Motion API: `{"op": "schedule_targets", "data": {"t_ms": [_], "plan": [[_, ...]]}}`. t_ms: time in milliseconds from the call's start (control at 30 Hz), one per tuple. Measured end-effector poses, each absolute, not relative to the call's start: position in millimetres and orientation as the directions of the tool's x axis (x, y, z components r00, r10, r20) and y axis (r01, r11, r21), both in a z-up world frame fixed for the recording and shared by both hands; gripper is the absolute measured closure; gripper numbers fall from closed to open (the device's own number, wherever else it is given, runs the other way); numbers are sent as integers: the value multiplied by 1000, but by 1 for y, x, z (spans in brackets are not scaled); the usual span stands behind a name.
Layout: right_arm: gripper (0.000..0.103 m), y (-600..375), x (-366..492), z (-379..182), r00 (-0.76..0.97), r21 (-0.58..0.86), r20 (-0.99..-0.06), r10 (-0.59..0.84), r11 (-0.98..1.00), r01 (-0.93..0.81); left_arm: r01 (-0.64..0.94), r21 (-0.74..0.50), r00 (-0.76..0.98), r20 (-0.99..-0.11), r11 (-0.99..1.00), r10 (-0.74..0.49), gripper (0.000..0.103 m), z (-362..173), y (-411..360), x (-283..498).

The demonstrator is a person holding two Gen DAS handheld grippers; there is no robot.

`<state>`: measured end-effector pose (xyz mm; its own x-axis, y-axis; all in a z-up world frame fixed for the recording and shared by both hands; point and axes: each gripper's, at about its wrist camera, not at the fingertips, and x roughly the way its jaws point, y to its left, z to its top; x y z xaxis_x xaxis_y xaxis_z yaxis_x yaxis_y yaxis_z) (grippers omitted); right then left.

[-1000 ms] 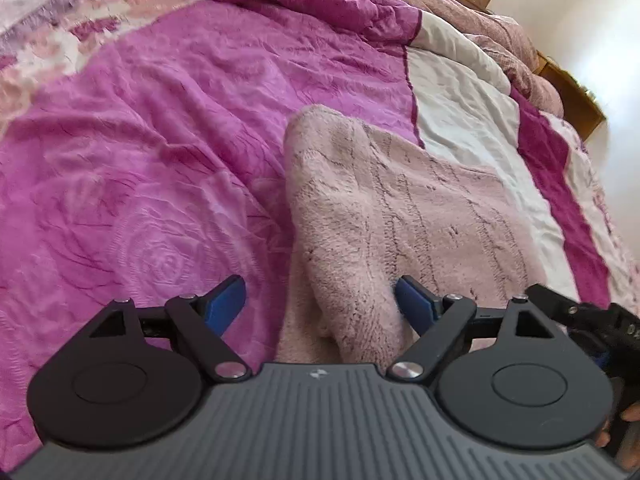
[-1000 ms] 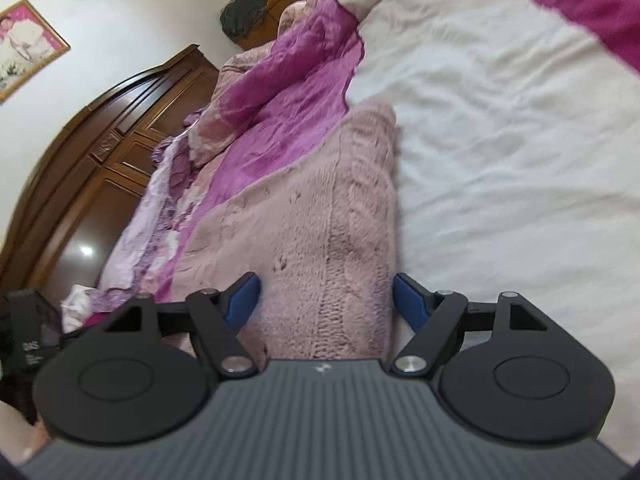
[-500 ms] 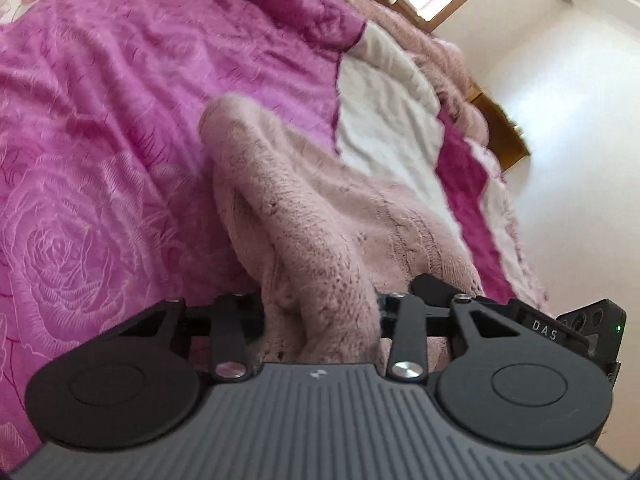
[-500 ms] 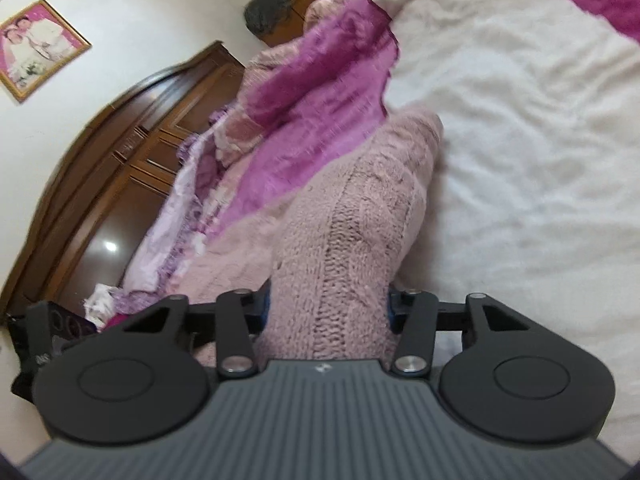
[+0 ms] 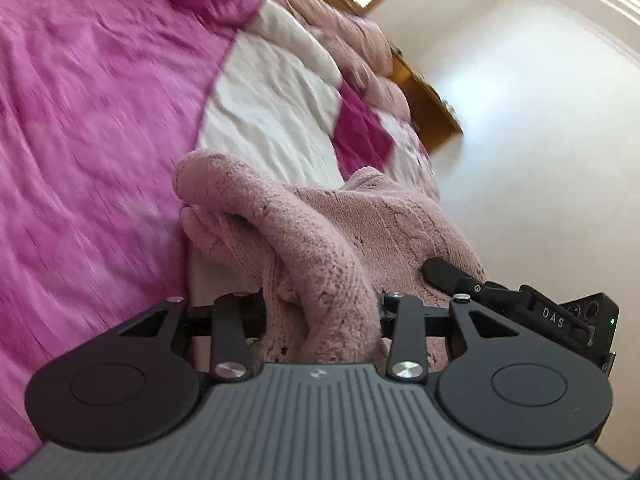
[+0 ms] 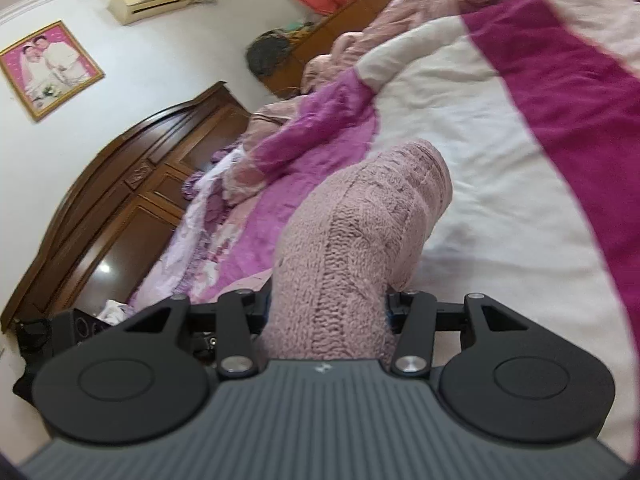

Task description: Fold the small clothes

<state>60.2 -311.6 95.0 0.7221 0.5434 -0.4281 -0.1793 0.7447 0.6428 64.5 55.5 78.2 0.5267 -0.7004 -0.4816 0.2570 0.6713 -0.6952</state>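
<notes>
A fuzzy pale-pink knitted sweater [image 5: 304,232] is lifted off the bed, bunched between both tools. My left gripper [image 5: 320,316] is shut on one thick edge of it, the fabric filling the gap between its fingers. In the right wrist view the same sweater [image 6: 360,232] rises in a rolled hump, and my right gripper [image 6: 328,312] is shut on its other edge. The right gripper's black body [image 5: 540,308] shows at the right of the left wrist view, close beside the cloth. The fingertips of both are buried in the knit.
The bed carries a magenta quilt [image 5: 80,120] and a white and dark-pink striped blanket [image 6: 500,152]. A dark wooden headboard [image 6: 120,200] and a framed picture [image 6: 48,68] stand at the left. A wooden bed frame [image 5: 424,92] and pale floor [image 5: 540,120] lie to the right.
Both grippers stood open around the flat sweater's edges, then closed on it. Since then both have lifted it up off the bed, and the cloth now humps and hangs.
</notes>
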Motion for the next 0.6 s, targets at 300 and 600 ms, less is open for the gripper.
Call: {"op": "schedule_targets", "data": {"t_ms": [300, 600], "plan": [[45, -325, 28, 19, 662, 571, -617, 426, 821, 4, 302, -487, 474, -669, 820, -572, 49, 32, 18, 27], [42, -323, 0, 32, 716, 501, -596, 363, 865, -21, 285, -372, 560, -684, 883, -468, 43, 50, 25, 4]]}}
